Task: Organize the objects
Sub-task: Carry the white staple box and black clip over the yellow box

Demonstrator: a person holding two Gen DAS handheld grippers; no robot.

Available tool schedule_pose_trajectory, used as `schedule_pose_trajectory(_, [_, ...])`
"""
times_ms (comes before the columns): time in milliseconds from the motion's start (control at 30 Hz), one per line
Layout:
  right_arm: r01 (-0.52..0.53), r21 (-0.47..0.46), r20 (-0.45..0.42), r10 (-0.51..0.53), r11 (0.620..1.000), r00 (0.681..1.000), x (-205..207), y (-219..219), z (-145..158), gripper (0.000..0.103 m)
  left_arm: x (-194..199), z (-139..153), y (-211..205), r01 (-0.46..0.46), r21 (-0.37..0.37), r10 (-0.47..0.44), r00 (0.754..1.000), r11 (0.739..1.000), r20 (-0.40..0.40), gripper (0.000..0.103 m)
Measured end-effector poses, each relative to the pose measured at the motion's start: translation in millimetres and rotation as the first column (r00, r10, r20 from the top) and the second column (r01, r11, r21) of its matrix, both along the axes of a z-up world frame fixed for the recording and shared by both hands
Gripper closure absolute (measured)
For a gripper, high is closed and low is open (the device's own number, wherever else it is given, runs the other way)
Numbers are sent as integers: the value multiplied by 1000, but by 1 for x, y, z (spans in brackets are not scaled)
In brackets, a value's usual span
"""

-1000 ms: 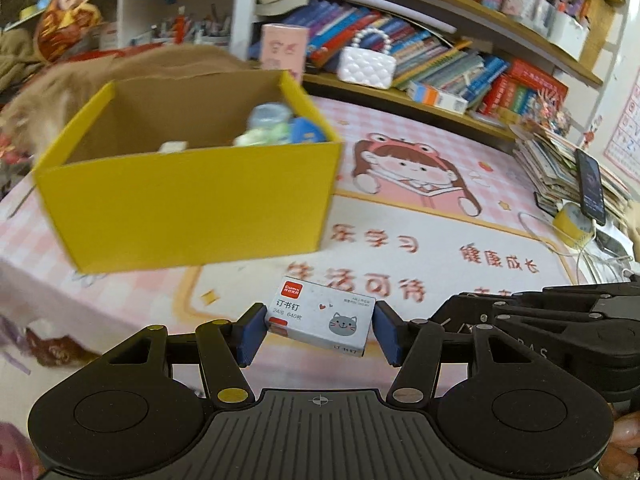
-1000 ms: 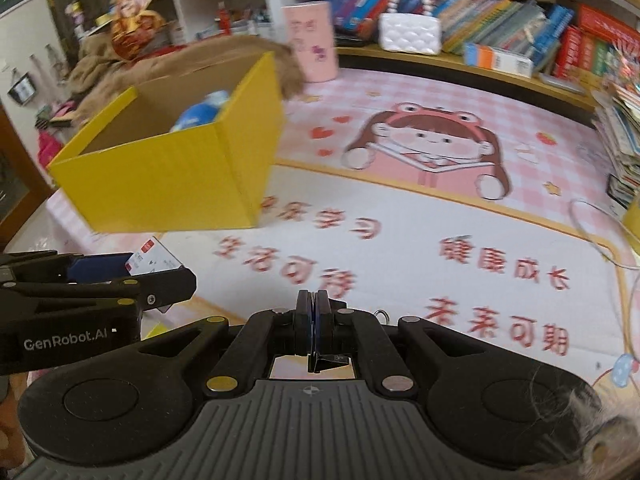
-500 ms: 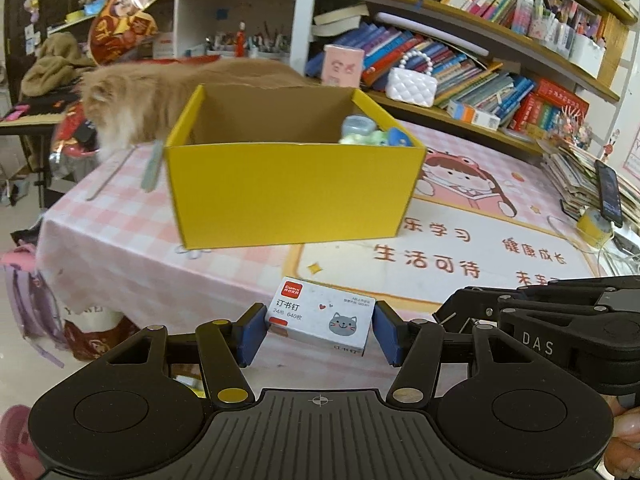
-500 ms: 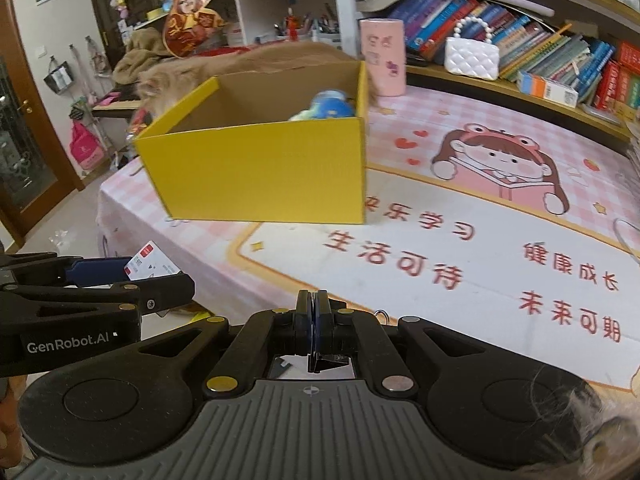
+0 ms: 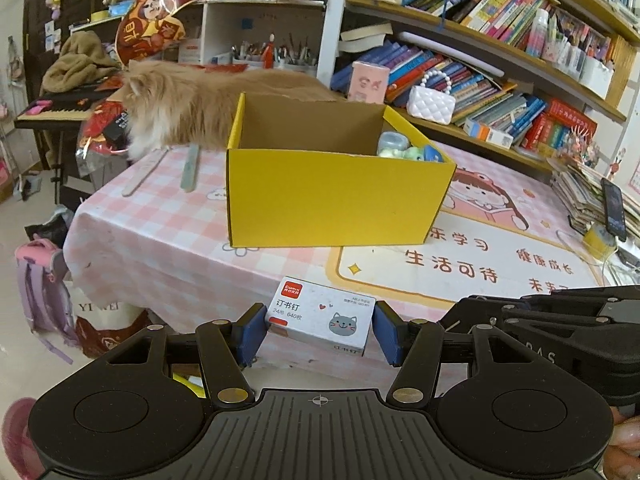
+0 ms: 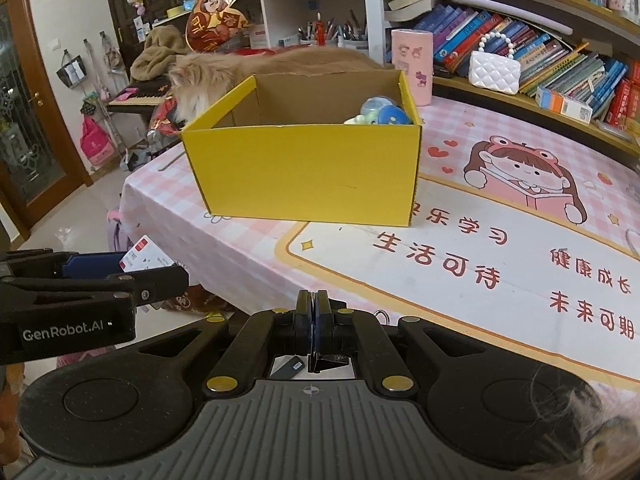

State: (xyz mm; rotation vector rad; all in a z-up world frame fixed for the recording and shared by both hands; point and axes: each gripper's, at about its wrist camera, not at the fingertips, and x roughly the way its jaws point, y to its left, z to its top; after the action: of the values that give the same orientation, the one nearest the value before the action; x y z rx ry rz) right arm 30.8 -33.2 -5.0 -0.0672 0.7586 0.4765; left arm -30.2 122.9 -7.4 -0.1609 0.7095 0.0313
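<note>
Left gripper (image 5: pixel 320 330) clamps a small white box of staples (image 5: pixel 322 322) between its blue pads (image 5: pixel 250 330), held in the air short of the table edge. Ahead of it, on the pink checked tablecloth (image 5: pixel 160 220), stands an open yellow box (image 5: pixel 336 192) with toys in its far right corner. Right gripper (image 6: pixel 314 314), beside the left one, has its jaws pressed together with nothing between them. A long-haired cat (image 5: pixel 188 100) lies behind the yellow box.

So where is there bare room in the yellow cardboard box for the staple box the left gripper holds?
Inside the yellow cardboard box, small blue and green toys crowd the right rear corner. The left side shows only bare walls; its floor is hidden. The white staple box sits clamped in the left gripper.
</note>
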Motion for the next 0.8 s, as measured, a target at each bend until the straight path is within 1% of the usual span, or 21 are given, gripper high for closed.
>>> schedule_pose_trajectory(133, [-3, -9, 6, 3, 1000, 1000, 0, 4, 2, 101, 1, 3, 2, -1, -9, 1, 1000, 1000, 16, 46])
schedule_pose_trajectory(267, [-4, 2, 12, 4, 1000, 1000, 8, 7, 8, 101, 8, 10, 7, -10, -13, 10, 999, 1000, 42, 46])
schedule_pose_trajectory(400, [-31, 15, 64, 30, 999, 998, 26, 13, 23, 101, 25, 25, 15, -34, -13, 35, 995, 999, 98, 46])
schedule_pose_trajectory(500, [-51, 30, 129, 47, 998, 991, 49, 17, 40, 101, 44, 39, 21, -51, 6, 50, 988, 999, 149, 46])
schedule_pose_trajectory(667, [-64, 68, 231, 47, 996, 972, 101, 28, 71, 101, 84, 61, 27, -88, 55, 74, 972, 995, 224, 46])
schedule_pose_trajectory(733, [-72, 81, 261, 49, 994, 964, 121, 33, 81, 101, 99, 64, 25, -105, 79, 84, 968, 991, 238, 46])
schedule_pose_trajectory(800, [-77, 92, 270, 50, 993, 962, 141, 39, 86, 101, 116, 63, 24, -123, 93, 98, 966, 988, 240, 46])
